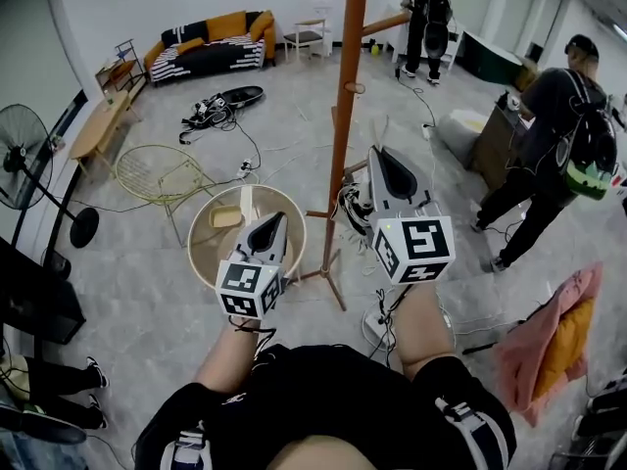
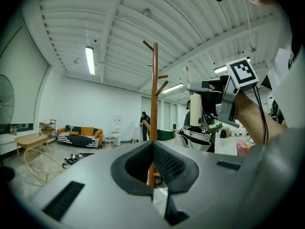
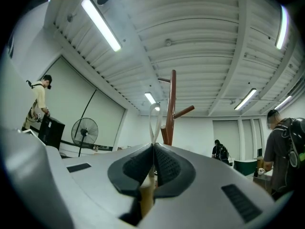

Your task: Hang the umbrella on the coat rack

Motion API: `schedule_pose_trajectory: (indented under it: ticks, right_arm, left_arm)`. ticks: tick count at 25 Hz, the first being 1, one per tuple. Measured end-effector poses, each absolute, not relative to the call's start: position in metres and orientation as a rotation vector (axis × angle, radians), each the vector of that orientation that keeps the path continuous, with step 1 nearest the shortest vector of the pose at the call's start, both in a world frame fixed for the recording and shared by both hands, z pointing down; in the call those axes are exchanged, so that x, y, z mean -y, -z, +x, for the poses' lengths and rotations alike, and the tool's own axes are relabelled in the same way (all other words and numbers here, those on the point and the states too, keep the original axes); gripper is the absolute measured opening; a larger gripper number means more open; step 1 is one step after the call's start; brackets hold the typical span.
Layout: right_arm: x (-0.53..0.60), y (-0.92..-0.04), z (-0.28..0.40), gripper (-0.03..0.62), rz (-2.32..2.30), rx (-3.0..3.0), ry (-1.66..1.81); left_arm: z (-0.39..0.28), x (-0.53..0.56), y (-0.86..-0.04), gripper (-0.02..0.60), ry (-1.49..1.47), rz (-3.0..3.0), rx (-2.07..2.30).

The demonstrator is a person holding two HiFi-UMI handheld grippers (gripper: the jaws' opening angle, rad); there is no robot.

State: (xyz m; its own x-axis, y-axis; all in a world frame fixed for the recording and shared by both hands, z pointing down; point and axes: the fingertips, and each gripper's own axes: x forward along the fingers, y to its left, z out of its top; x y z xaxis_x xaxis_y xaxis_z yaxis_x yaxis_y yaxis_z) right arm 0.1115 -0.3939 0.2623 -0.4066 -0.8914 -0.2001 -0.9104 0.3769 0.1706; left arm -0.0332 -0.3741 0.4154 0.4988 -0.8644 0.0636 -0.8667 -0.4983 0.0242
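The coat rack is a tall orange-brown wooden pole with short pegs, standing just beyond both grippers; it also shows ahead in the left gripper view and the right gripper view. My right gripper is raised close to the pole's right side and shut on the umbrella's pale handle. The white strap loop sticks up past its tips. The folded umbrella hangs under that gripper. My left gripper is lower, left of the pole, its jaws together with nothing in them.
A round wicker table lies under the left gripper, with a wire chair beyond it. The rack's feet spread over the floor among cables. Two people stand to the right and far back. A pink cloth lies at right.
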Motion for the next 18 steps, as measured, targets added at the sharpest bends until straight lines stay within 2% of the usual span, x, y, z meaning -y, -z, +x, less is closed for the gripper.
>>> schedule_pose_trajectory:
  ticks: [10,18]
  right_arm:
    - [0.481,-0.24,0.102,0.017,-1.712,-2.548,-0.36]
    - [0.509,-0.259,0.1,0.017,-1.71,-2.589,-0.255]
  left_arm:
    - [-0.054,0.445,-0.397,0.017,-0.074,2.688,1.547]
    - [-0.061,0.464,-0.409,0.017,-0.072,2.677,1.544]
